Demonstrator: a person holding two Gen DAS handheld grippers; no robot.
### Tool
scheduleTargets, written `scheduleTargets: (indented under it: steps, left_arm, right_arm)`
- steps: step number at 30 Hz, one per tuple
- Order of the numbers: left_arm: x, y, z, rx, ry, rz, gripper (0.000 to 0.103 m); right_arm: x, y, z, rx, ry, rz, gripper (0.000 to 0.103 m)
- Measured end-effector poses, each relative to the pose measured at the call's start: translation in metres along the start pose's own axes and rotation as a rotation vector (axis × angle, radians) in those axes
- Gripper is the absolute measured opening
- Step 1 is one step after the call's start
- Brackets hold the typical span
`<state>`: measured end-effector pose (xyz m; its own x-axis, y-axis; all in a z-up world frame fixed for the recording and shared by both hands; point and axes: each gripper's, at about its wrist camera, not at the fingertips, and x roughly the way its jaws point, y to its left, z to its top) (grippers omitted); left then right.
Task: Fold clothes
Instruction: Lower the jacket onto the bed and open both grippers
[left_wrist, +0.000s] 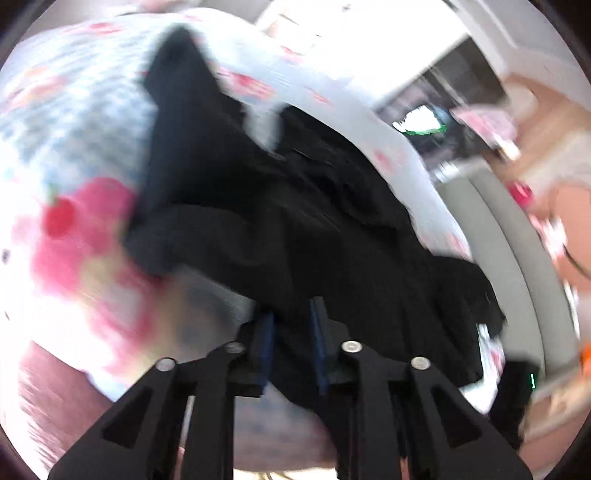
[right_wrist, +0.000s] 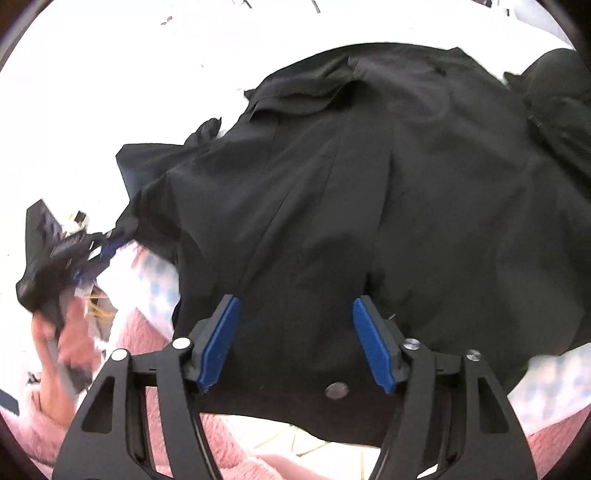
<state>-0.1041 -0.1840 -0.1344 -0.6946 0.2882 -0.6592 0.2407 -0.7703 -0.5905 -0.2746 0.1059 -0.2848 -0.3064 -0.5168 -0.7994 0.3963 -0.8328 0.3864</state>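
Note:
A black garment (right_wrist: 369, 166) lies spread and wrinkled on a light sheet; the left wrist view shows it bunched up (left_wrist: 295, 221). My left gripper (left_wrist: 291, 312) has black cloth filling the gap between its blue pads. From the right wrist view, that left gripper (right_wrist: 107, 245) pulls a corner of the garment into a taut point at the left. A hand (right_wrist: 55, 332) holds it. My right gripper (right_wrist: 295, 332) stands open over the garment's near hem. Its blue pads (right_wrist: 218, 339) are wide apart and cloth lies beneath them.
The sheet (left_wrist: 74, 129) has blue checks and red fruit prints. A pink fluffy blanket (right_wrist: 147, 339) lies along the near edge. Another dark piece of cloth (right_wrist: 554, 85) sits at the far right. Beyond the bed, blurred furniture (left_wrist: 443, 110) stands.

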Motion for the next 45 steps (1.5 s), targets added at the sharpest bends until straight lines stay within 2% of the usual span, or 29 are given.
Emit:
scheduleTargets:
  steps: [2,4,5,8,9,11,12,14,17,20,21,24,27,29,32,34,37,39,41,44,45]
  left_arm:
    - [0.01,-0.017,-0.014,0.059,0.053,-0.045,0.054]
    - [0.027,-0.019,-0.033,0.076,0.163,0.019,0.056]
    - [0.036,-0.02,-0.042,0.085,0.218,0.052,0.054]
    - [0.06,-0.022,-0.071,0.114,0.379,0.153,0.053]
    - [0.06,-0.019,-0.081,0.126,0.411,0.197,0.053]
    - [0.054,-0.007,-0.093,0.066,0.458,0.197,0.052]
    - [0.047,-0.007,-0.093,0.052,0.453,0.178,0.05]
    - [0.029,-0.026,-0.086,0.11,0.389,0.136,0.05]
    - [0.008,-0.073,-0.07,0.266,0.24,0.058,0.052]
    - [0.013,-0.108,-0.057,0.368,0.148,0.018,0.054]
    - [0.026,-0.111,-0.055,0.377,0.162,0.011,0.054]
    - [0.083,-0.108,-0.058,0.371,0.287,0.076,0.055]
    - [0.09,-0.094,-0.075,0.378,0.362,0.106,0.055]
    - [0.089,-0.092,-0.082,0.397,0.408,0.123,0.056]
    - [0.071,-0.092,-0.086,0.344,0.479,0.039,0.056]
    - [0.057,-0.102,-0.085,0.357,0.43,-0.054,0.056]
    - [0.051,-0.131,-0.08,0.435,0.345,-0.135,0.057]
    - [0.058,-0.145,-0.078,0.434,0.328,-0.175,0.059]
    - [0.079,-0.15,-0.084,0.416,0.37,-0.174,0.059]
    - [0.102,-0.139,-0.102,0.382,0.495,-0.116,0.059]
    - [0.102,-0.136,-0.107,0.371,0.505,-0.128,0.059]
  right_arm:
    - [0.017,-0.007,0.002,0.011,0.059,-0.041,0.068]
    - [0.024,-0.019,-0.004,0.038,0.104,-0.069,0.065]
    - [0.025,-0.023,-0.007,0.054,0.121,-0.076,0.064]
    - [0.006,-0.024,-0.014,0.111,0.102,0.044,0.063]
    - [-0.004,-0.024,-0.016,0.115,0.084,0.053,0.063]
    - [-0.023,-0.027,-0.019,0.11,0.041,0.027,0.064]
    - [-0.032,-0.031,-0.022,0.115,0.028,0.015,0.064]
    - [-0.049,-0.042,-0.026,0.13,0.006,-0.022,0.065]
    - [-0.059,-0.059,-0.029,0.133,-0.008,-0.087,0.066]
    - [-0.056,-0.074,-0.032,0.16,0.022,-0.113,0.066]
    - [-0.05,-0.076,-0.033,0.159,0.033,-0.12,0.066]
    - [-0.039,-0.081,-0.041,0.129,0.048,-0.143,0.066]
    - [-0.041,-0.088,-0.053,0.114,0.077,-0.136,0.066]
    - [-0.053,-0.099,-0.062,0.153,0.082,-0.135,0.066]
    - [-0.077,-0.118,-0.075,0.231,0.09,-0.168,0.065]
    - [-0.092,-0.122,-0.075,0.247,0.048,-0.148,0.065]
    - [-0.105,-0.122,-0.065,0.232,-0.006,-0.143,0.065]
    - [-0.104,-0.117,-0.056,0.193,-0.026,-0.146,0.066]
    - [-0.09,-0.115,-0.054,0.17,-0.008,-0.142,0.068]
    - [-0.055,-0.123,-0.063,0.225,0.157,-0.122,0.063]
    - [-0.056,-0.122,-0.068,0.228,0.157,-0.089,0.061]
